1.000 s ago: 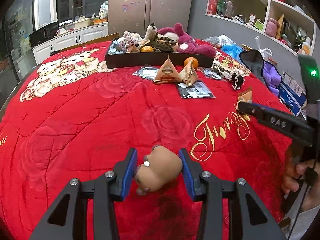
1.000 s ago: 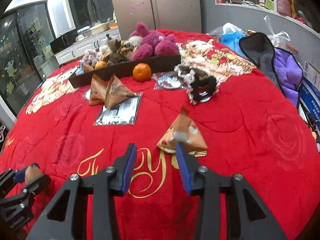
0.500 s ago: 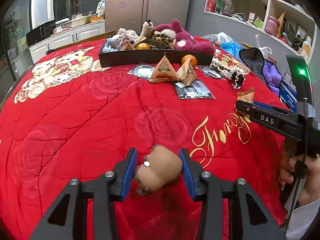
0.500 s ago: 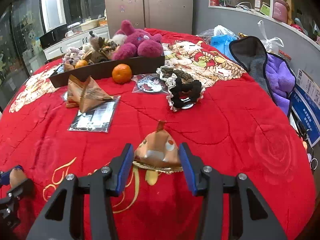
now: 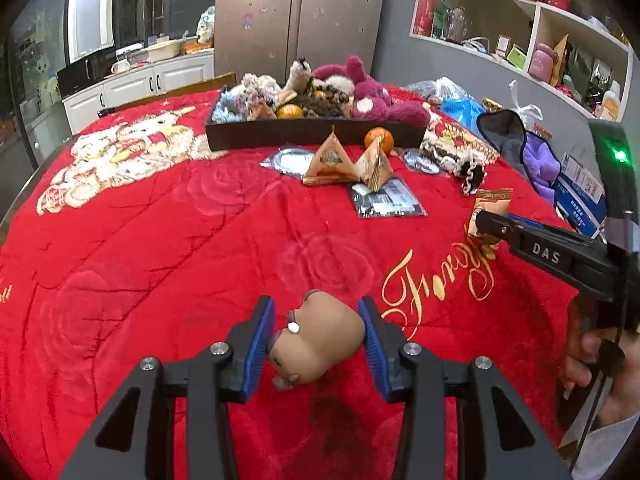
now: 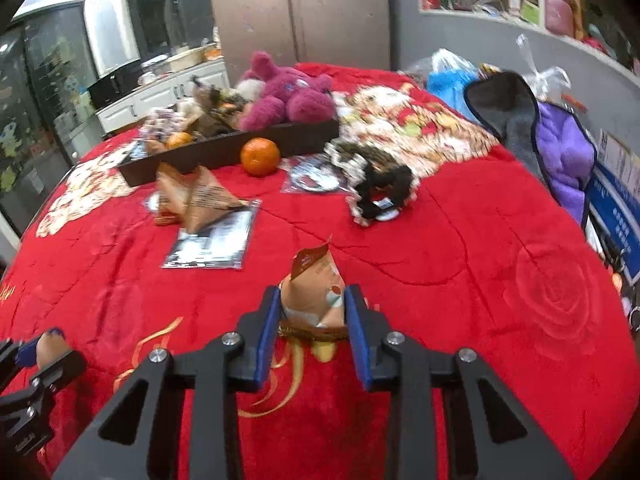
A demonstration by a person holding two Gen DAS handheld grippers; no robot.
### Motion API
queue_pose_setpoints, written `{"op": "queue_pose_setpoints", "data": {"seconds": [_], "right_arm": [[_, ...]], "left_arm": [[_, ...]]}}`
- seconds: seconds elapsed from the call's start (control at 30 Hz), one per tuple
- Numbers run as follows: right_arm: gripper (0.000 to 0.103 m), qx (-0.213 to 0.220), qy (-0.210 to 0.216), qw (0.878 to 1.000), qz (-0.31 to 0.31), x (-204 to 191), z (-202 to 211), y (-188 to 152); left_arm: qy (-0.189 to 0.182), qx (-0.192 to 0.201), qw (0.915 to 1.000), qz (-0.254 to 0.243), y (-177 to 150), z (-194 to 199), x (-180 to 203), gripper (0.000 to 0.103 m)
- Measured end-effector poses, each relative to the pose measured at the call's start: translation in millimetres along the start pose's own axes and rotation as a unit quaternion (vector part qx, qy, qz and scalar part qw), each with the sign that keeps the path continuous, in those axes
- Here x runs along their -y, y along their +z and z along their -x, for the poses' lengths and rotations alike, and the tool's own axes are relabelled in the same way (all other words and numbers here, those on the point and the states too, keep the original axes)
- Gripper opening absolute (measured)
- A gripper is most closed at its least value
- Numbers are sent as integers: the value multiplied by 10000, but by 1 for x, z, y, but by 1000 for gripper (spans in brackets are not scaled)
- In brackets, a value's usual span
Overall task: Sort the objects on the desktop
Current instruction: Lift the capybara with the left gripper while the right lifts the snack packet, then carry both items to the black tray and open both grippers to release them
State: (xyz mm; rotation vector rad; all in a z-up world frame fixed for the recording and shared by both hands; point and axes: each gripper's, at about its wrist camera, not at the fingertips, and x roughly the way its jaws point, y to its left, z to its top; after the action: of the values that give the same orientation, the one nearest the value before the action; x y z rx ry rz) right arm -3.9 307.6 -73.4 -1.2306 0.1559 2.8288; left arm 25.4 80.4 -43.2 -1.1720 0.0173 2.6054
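The right hand-held gripper [image 6: 311, 312] has reached the snack packet [image 6: 314, 294] and is closing on it, ready to lift, while the left hand-held gripper [image 5: 316, 336] holds the brown toy [image 5: 318, 340].

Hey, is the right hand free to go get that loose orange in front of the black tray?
Probably not yet. The right tongs are closing around a pyramid snack packet, so they're occupied. The path to the orange looks open across the red cloth.
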Motion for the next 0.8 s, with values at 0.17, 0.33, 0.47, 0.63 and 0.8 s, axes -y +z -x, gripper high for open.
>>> {"op": "queue_pose_setpoints", "data": {"seconds": [0.17,0.33,0.47,0.63,0.8], "right_arm": [[33,340,230,9989,216,-23,32,9],[33,670,423,9961,395,-51,55,23],[33,767,520,9946,475,-66,61,28],[33,705,642,9942,504,-77,58,27],[33,676,742,9939,458,-79,54,32]], "left_arm": [[8,166,9999,38,5,14,-3,44],[96,425,9990,44,18,30,-9,44],[197,592,9980,67,26,38,-15,44],[277,684,9972,121,32,43,-23,44],[431,726,9964,68,45,40,-27,44]]}}
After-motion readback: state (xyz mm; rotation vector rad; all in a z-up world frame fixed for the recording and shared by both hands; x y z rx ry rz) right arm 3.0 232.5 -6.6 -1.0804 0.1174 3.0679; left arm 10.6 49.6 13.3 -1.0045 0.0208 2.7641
